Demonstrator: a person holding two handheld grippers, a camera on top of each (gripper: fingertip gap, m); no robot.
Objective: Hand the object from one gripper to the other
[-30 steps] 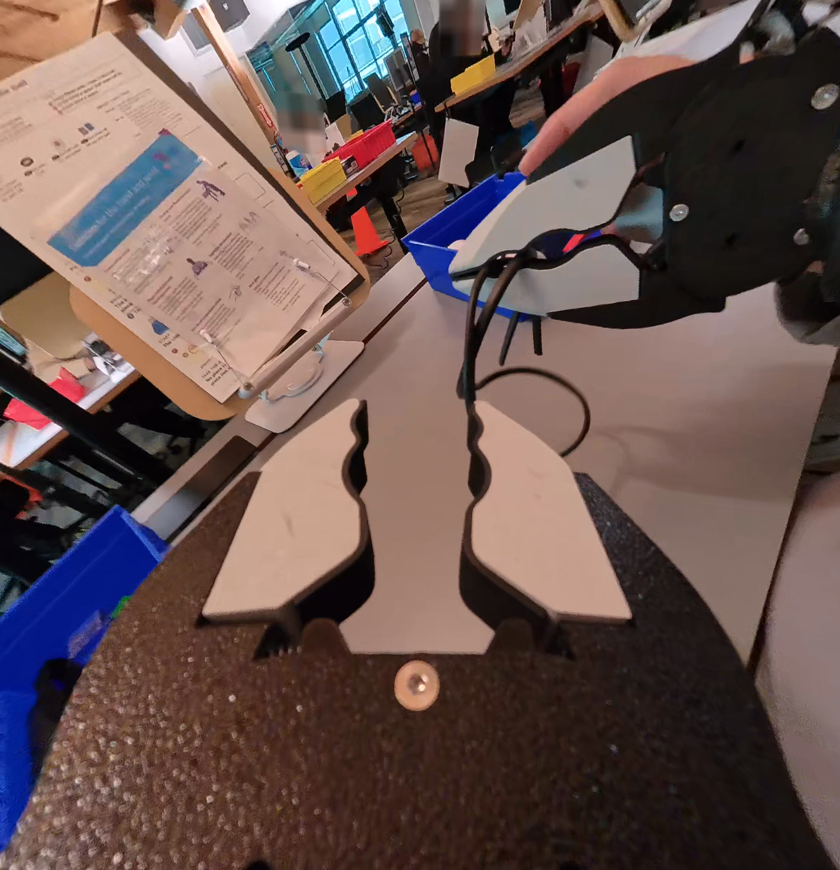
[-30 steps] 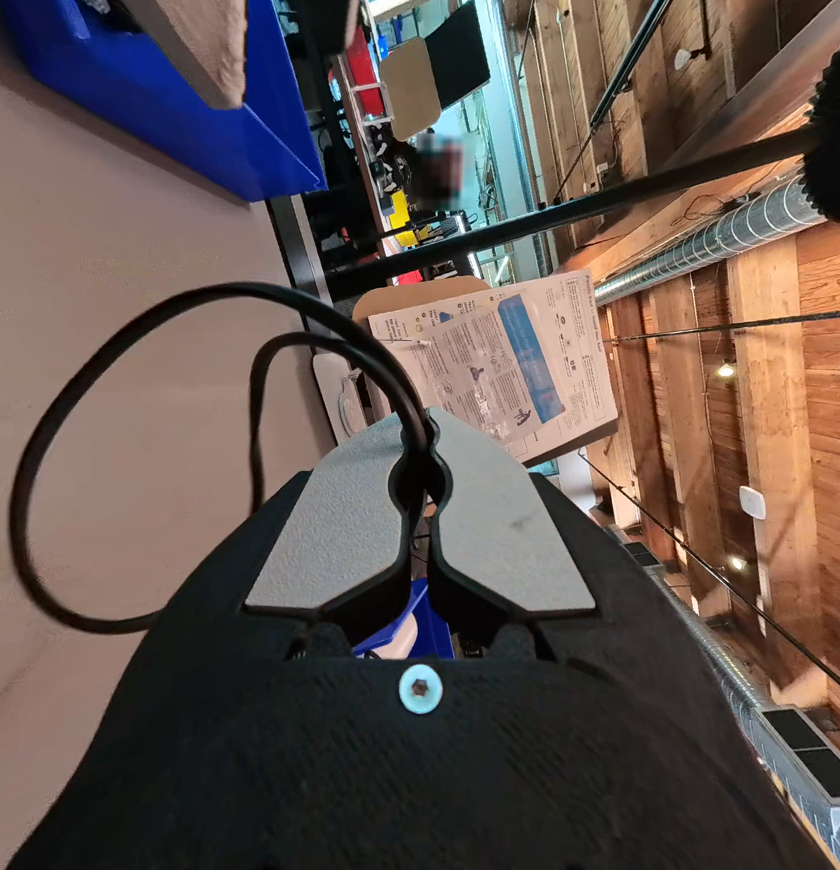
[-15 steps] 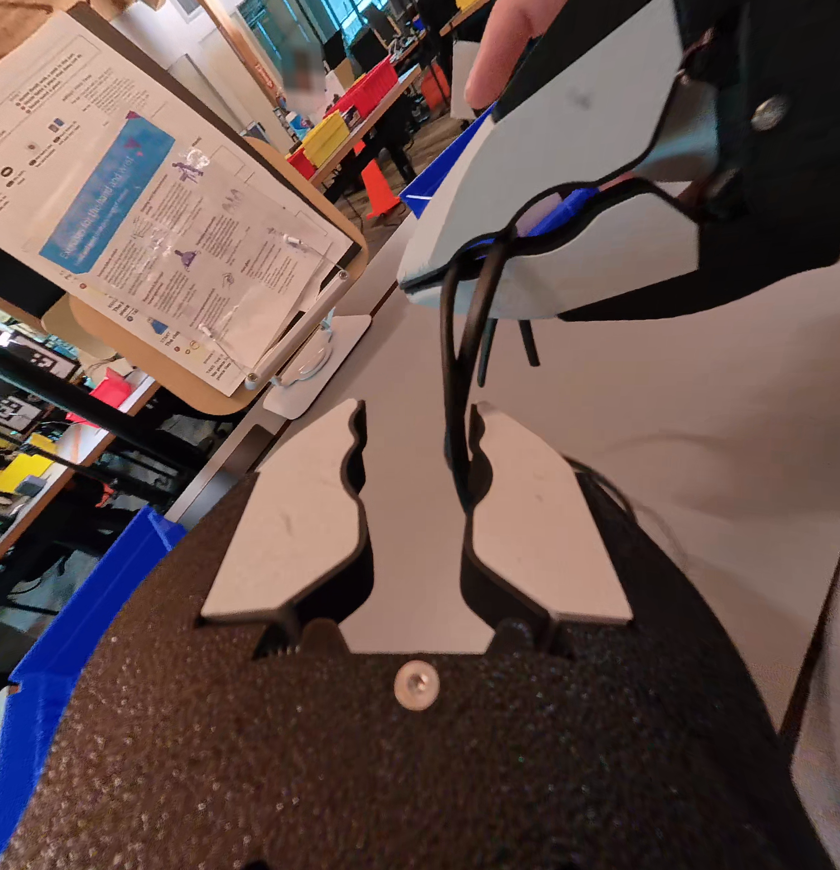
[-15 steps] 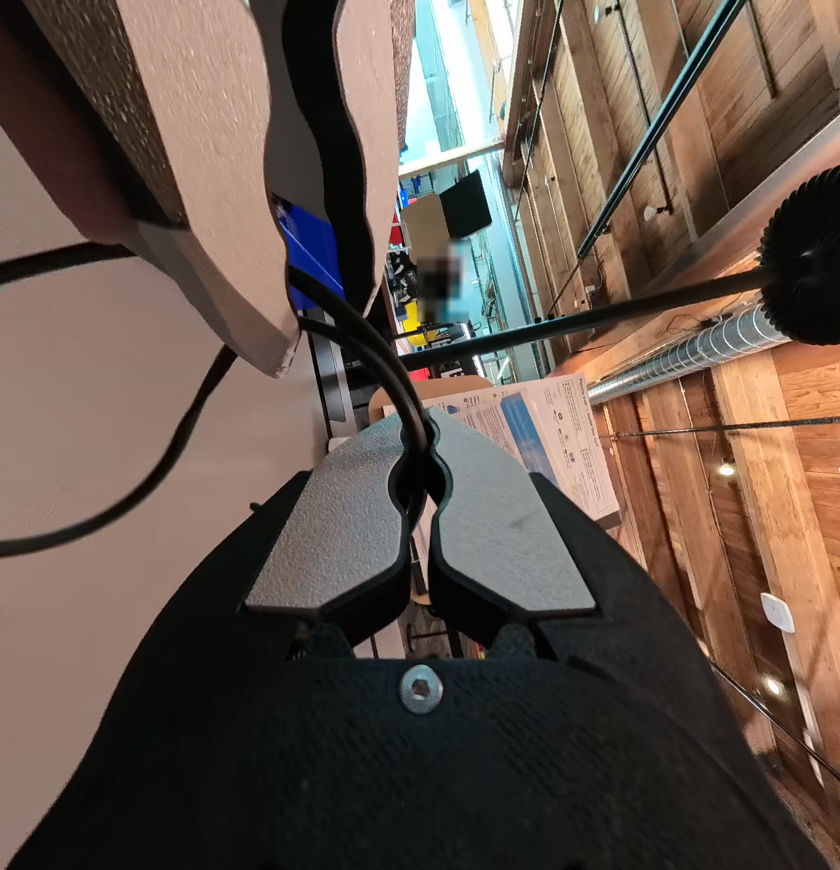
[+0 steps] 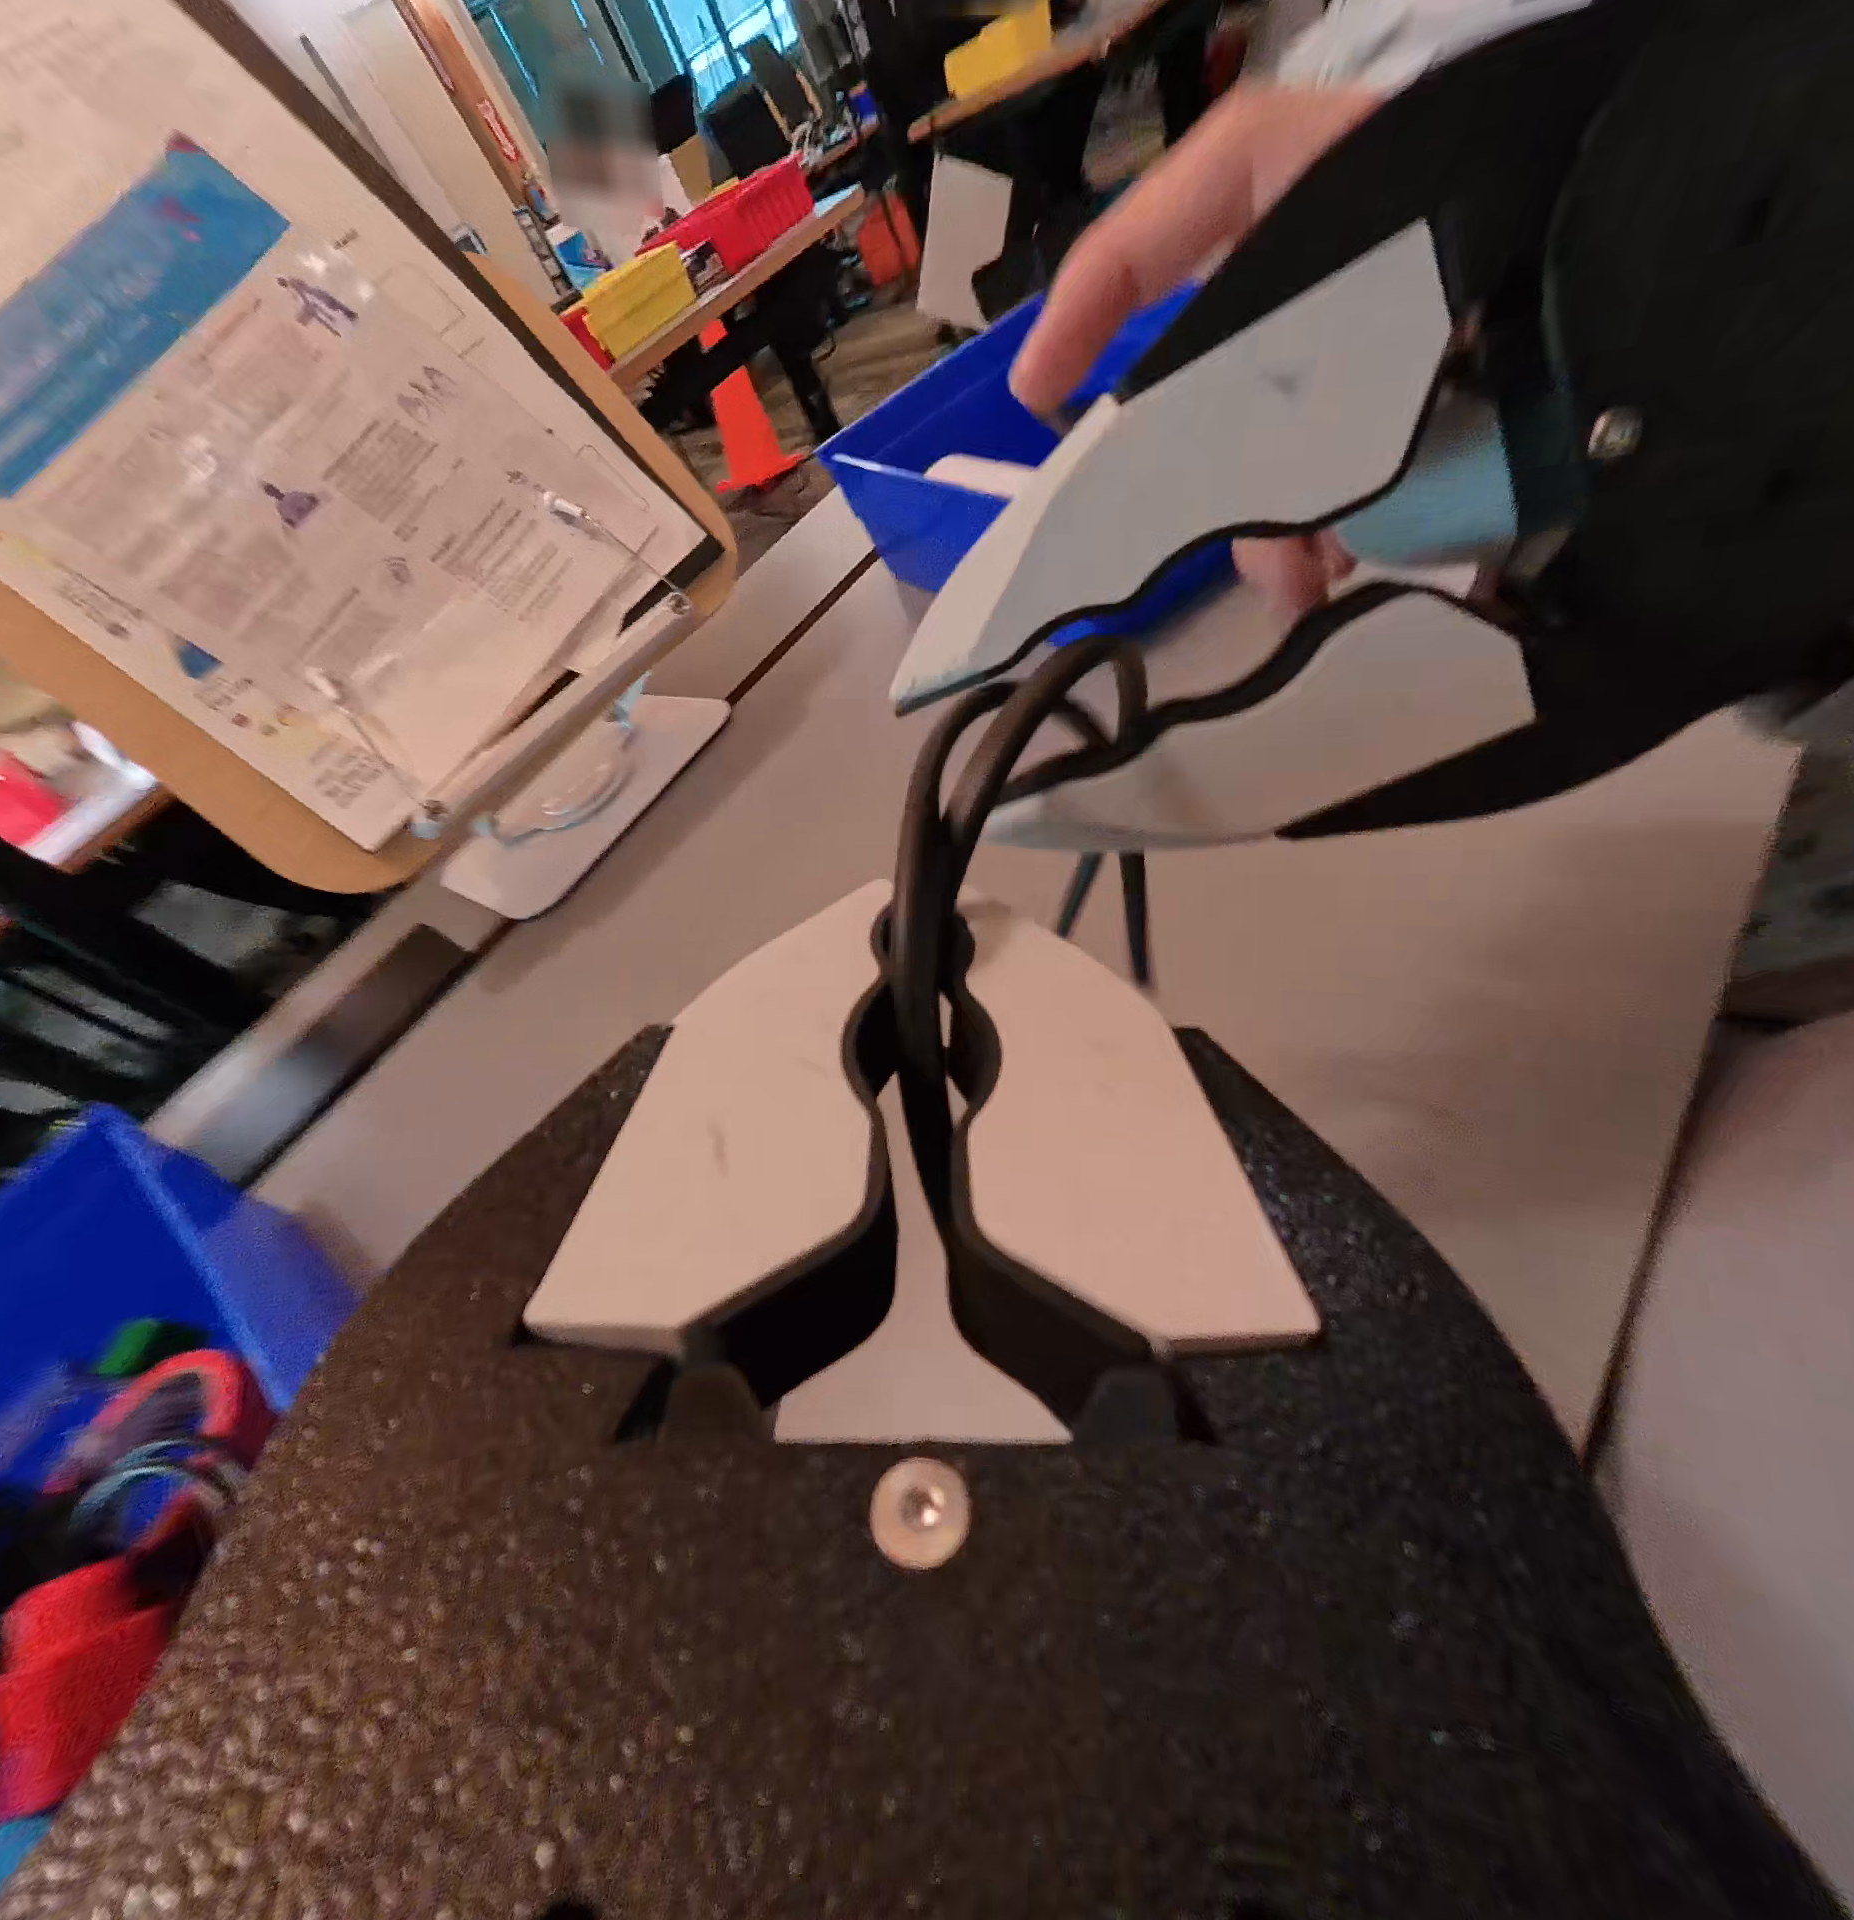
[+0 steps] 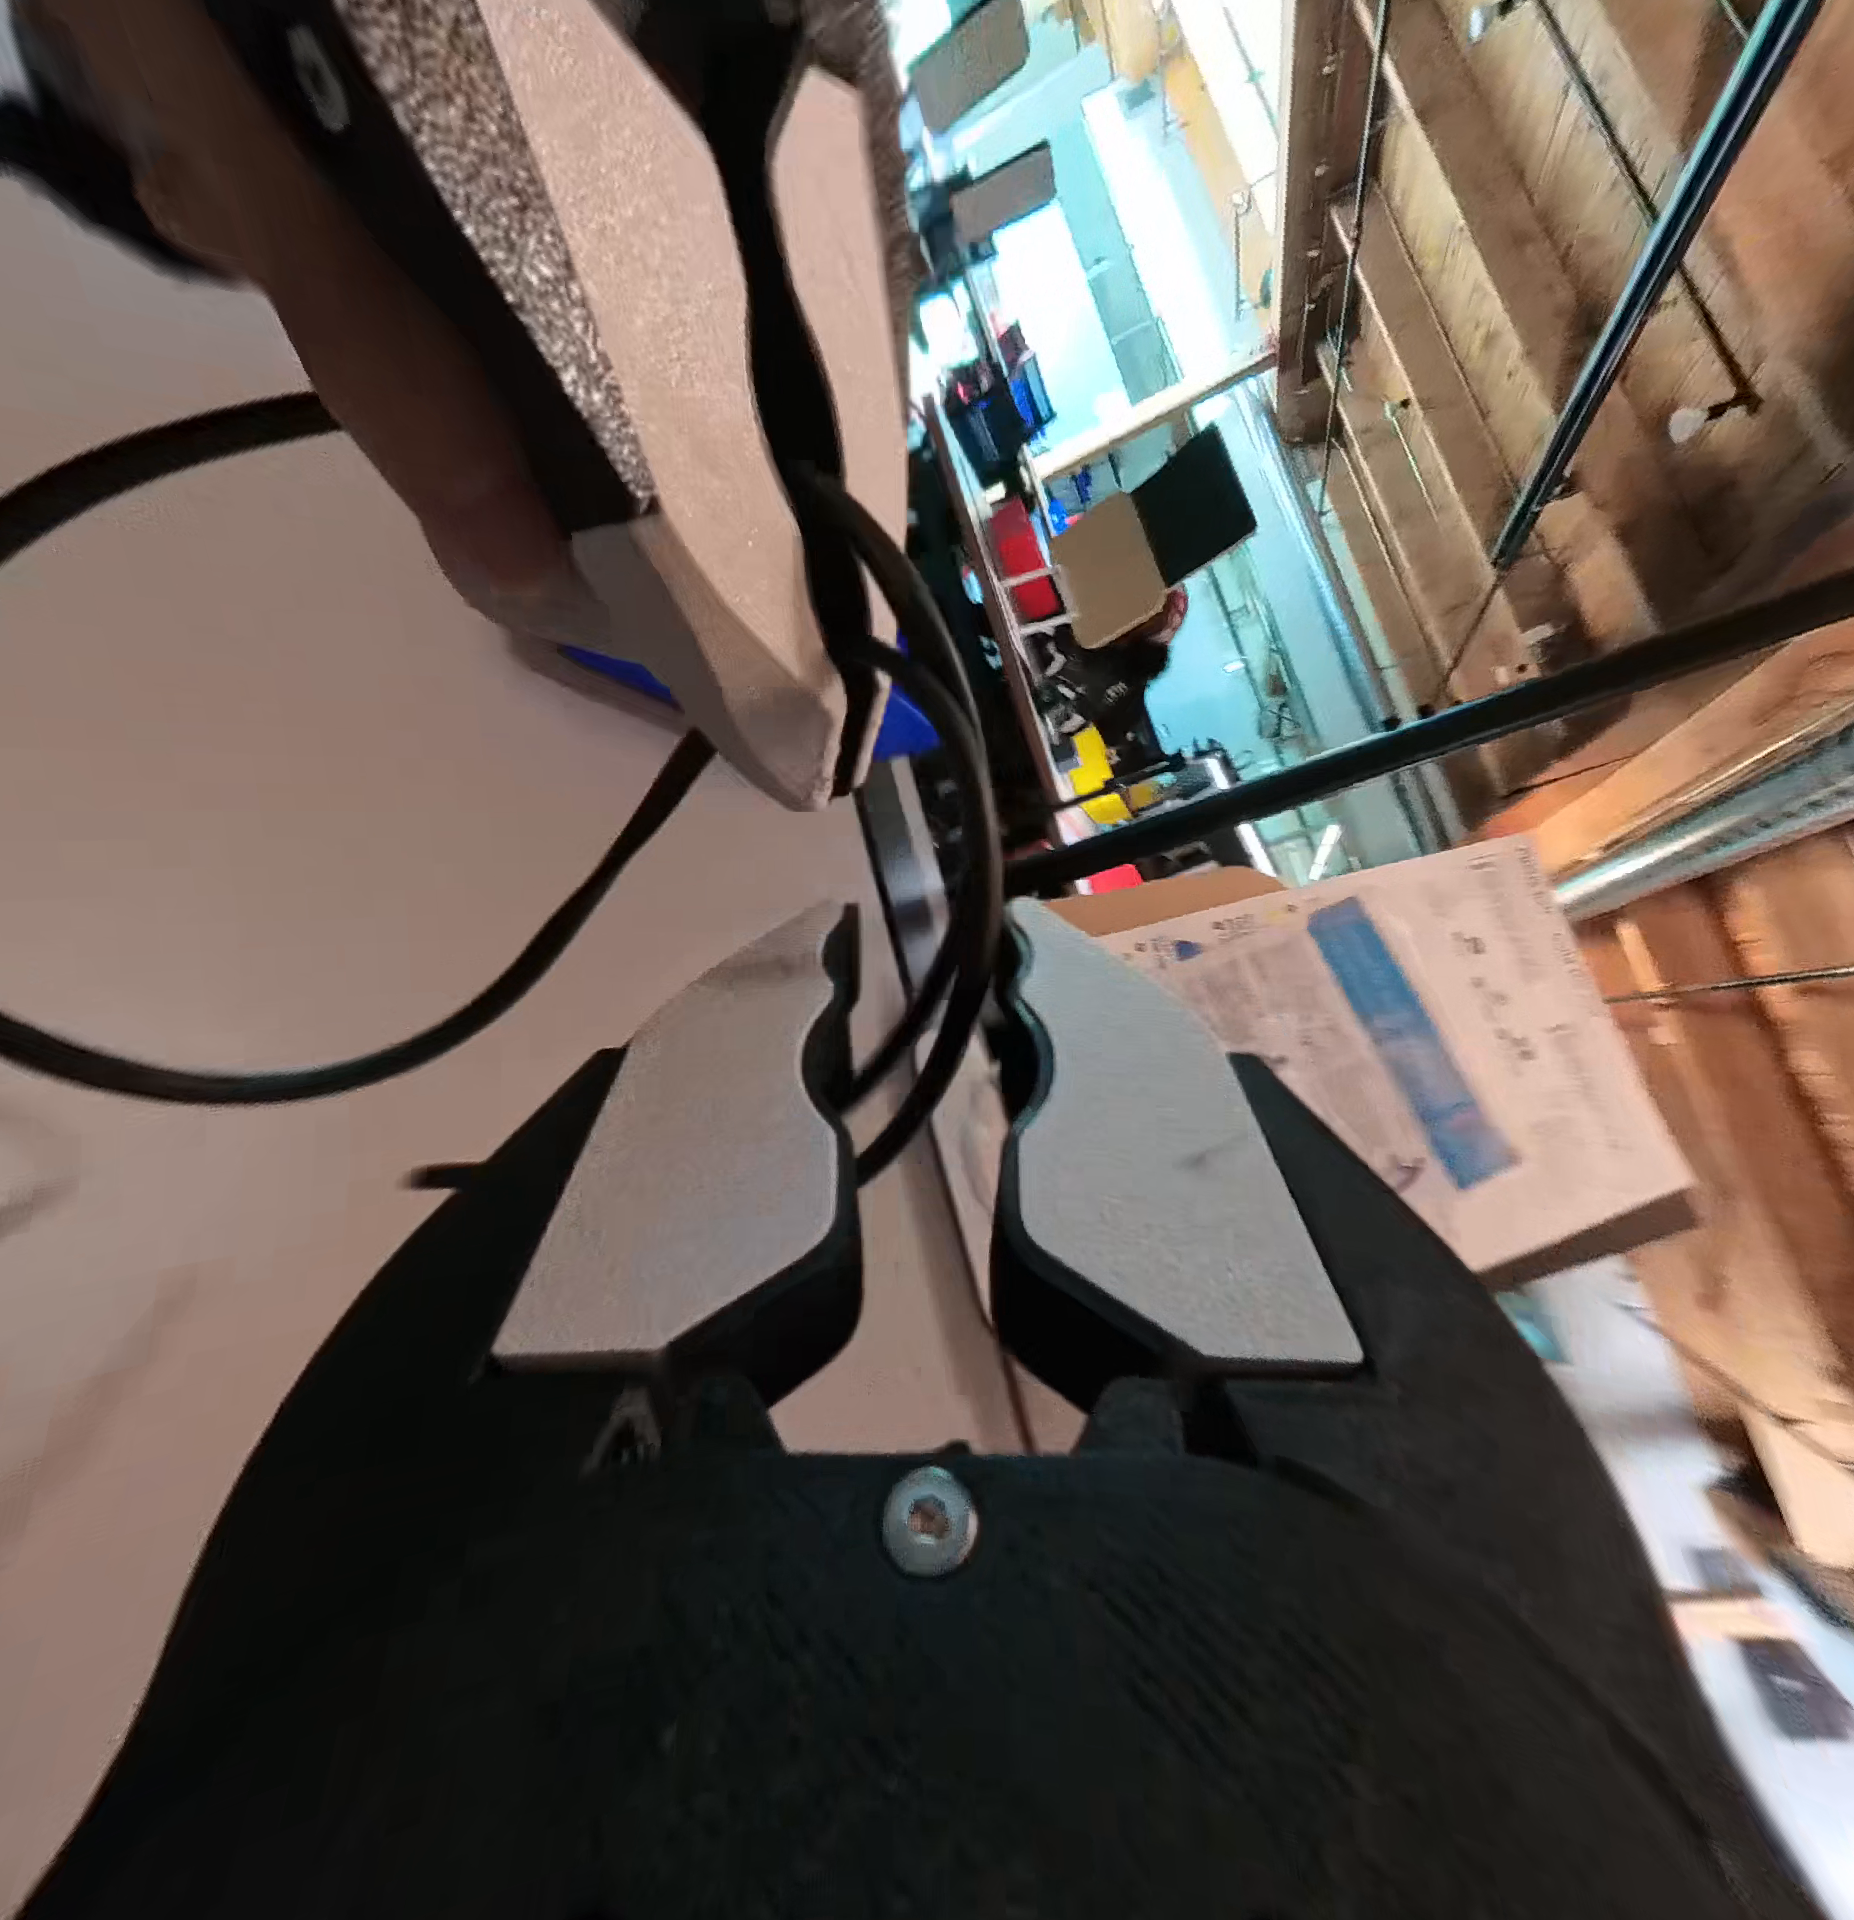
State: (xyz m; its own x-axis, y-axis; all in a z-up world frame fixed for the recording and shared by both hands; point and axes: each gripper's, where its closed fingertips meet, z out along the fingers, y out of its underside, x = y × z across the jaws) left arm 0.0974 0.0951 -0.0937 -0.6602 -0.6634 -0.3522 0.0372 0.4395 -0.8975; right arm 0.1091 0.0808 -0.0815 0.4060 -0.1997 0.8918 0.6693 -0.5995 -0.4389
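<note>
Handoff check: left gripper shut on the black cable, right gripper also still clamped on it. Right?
Not quite. The left gripper is shut on the black cable, but the right gripper is open; the right wrist view shows the cable loose between its fingers.

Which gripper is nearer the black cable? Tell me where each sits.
Left. The left gripper is shut on the cable. The right gripper is open, its fingers either side of the cable loop, no longer clamping it.

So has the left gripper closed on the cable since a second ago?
Yes. The left gripper has shut on the black cable; against its own fixed screw, both fingers moved inward.
</note>
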